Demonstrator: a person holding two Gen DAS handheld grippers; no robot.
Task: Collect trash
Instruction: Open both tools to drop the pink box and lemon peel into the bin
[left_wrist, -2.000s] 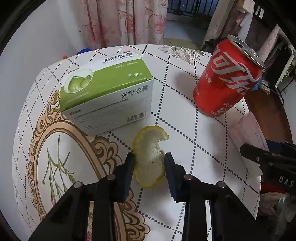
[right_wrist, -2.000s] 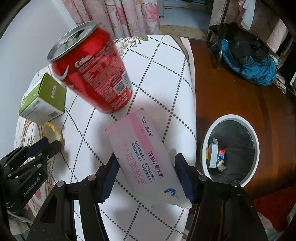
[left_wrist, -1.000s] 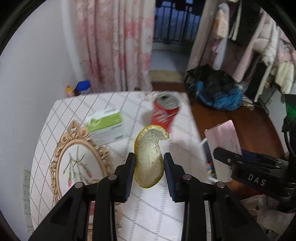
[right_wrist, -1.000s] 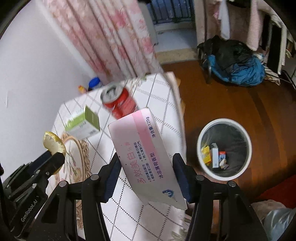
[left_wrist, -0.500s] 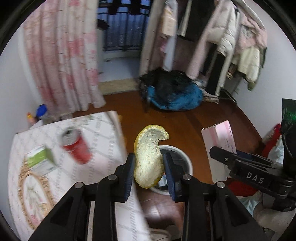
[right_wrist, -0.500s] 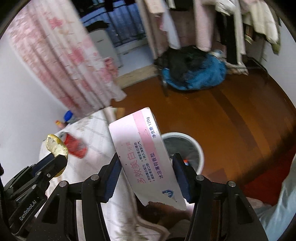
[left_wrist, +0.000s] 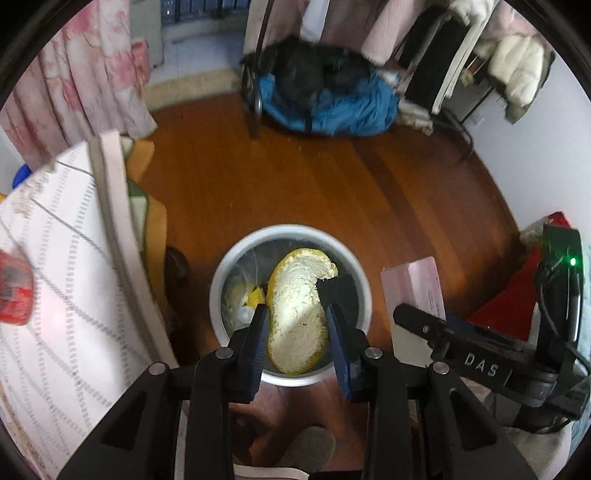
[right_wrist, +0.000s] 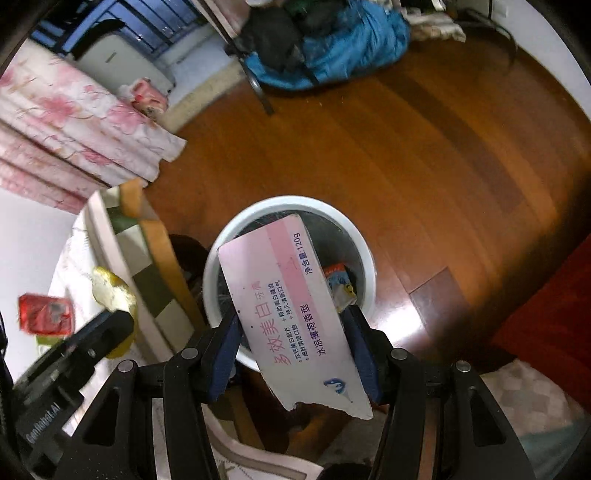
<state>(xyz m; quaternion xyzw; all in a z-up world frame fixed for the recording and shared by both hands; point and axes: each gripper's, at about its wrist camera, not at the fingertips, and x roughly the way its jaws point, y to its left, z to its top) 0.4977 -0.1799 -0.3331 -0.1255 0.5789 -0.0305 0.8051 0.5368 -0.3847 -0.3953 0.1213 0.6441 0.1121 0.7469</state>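
My left gripper (left_wrist: 297, 325) is shut on a yellow citrus peel (left_wrist: 299, 306), held directly above the round white trash bin (left_wrist: 221, 280) on the floor. My right gripper (right_wrist: 293, 339) is shut on a torn pink and white toothpaste box (right_wrist: 284, 295), also hanging over the white trash bin (right_wrist: 364, 258). The bin has a dark liner and holds several small wrappers. In the left wrist view the pink box (left_wrist: 413, 284) and right gripper (left_wrist: 443, 332) show at the right. The peel (right_wrist: 110, 291) shows at the left of the right wrist view.
The table with a white checked cloth (left_wrist: 55, 258) stands left of the bin, a red cola can (left_wrist: 14, 291) on it. Wooden floor (left_wrist: 332, 184) surrounds the bin. A blue and black heap of bags (left_wrist: 332, 96) and a clothes rack lie beyond. Pink curtains (right_wrist: 62, 129) hang at left.
Both grippers swung from the table out over the floor and tilted down. The bin now sits right under the peel and the pink box. Both holds are unchanged.
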